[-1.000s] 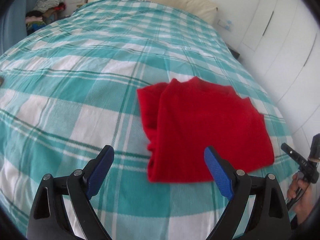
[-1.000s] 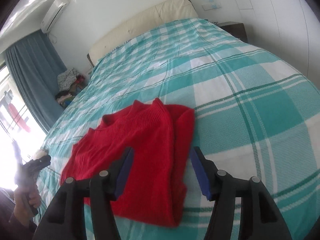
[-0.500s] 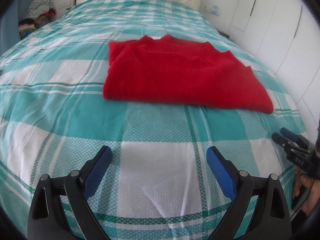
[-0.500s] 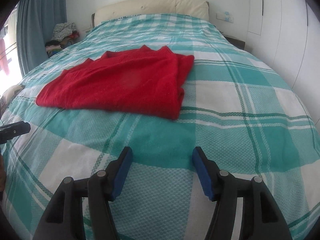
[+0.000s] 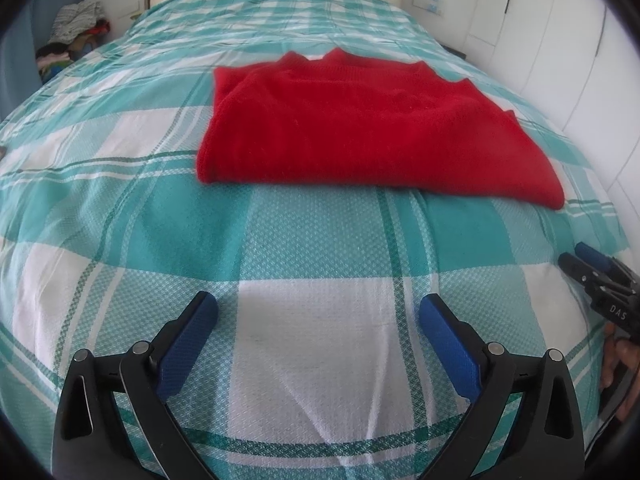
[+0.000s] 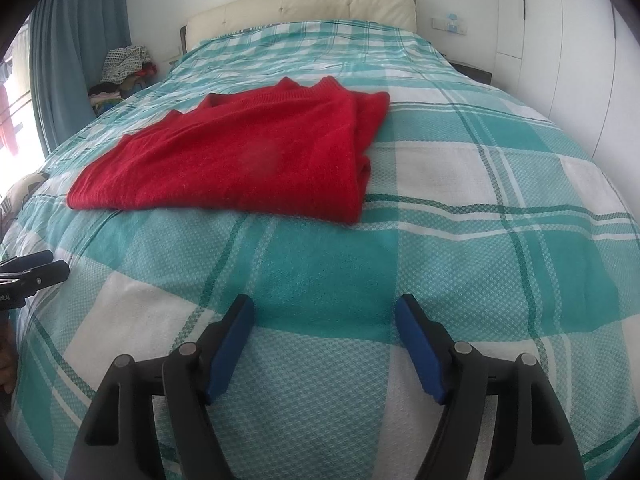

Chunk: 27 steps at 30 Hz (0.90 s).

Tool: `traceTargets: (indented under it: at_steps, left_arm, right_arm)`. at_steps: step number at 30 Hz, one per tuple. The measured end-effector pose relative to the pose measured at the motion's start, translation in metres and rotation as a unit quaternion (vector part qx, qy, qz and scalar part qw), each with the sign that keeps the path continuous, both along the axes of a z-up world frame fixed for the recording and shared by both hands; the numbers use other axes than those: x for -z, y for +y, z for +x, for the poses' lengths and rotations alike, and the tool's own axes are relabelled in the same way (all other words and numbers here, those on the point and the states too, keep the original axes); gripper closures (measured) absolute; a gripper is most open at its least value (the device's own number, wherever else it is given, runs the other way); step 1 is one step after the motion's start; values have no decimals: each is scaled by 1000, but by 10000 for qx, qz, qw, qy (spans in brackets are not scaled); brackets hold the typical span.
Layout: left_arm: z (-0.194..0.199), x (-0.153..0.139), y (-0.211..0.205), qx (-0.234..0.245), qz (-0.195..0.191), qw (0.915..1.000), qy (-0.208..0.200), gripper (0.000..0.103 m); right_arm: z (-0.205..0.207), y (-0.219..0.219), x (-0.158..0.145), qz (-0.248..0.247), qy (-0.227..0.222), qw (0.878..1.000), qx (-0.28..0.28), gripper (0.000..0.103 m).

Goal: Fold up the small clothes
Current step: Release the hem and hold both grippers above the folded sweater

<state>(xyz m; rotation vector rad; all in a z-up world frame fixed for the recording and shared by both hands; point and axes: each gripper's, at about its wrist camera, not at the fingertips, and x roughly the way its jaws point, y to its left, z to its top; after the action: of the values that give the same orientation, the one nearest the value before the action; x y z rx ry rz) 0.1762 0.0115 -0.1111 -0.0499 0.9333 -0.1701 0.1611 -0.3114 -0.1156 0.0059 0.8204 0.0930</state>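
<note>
both grippers pulled back | red sweater well ahead | jaws apart, just widened, empty

Both wrist views look down along their own fingers from the bed's foot toward the headboard, sharing the red sweater mid-bed.

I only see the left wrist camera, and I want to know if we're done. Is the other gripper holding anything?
Observer: No. The right gripper is open. Its jaws have just been opening, with only the checked bedspread between them.
Child: Is the sweater's right side tidy?
Observer: The red sweater shows folded layers stacked along that edge, lying flat.
Child: What's left of the bed?
Observer: A bright window beside a blue curtain.
</note>
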Motion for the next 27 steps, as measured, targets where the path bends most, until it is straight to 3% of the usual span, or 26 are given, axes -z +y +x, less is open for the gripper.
traceTargets:
  at_steps: [27]
  left_arm:
    - [2,4,-10,19,338,9994,56,0]
  right_arm:
    - [0,0,0,59,17,10000,-9,29]
